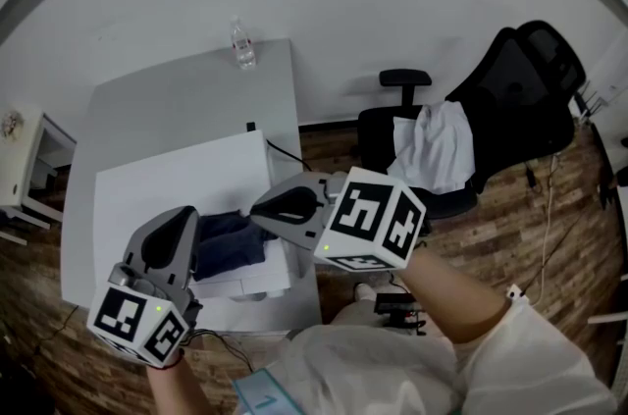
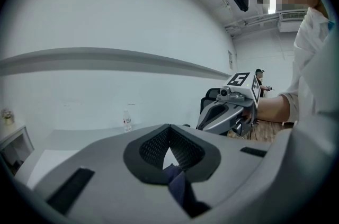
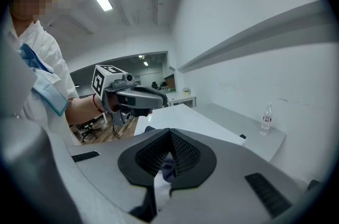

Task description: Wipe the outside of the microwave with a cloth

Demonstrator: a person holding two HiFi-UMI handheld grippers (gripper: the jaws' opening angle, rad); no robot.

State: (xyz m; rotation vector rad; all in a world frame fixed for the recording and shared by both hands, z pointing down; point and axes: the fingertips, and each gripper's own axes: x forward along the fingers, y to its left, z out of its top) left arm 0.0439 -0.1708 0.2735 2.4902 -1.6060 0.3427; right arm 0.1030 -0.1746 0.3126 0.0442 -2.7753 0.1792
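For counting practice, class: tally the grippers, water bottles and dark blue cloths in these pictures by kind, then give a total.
Grippers: 2, left gripper and right gripper
Water bottle: 1
Dark blue cloth: 1
Total: 4

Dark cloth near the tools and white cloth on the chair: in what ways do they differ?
The dark cloth is navy; the white cloth is pale. The dark cloth is pinched by the left tool and the right tool, while the white cloth lies untouched, draped over the black chair. Both are crumpled.
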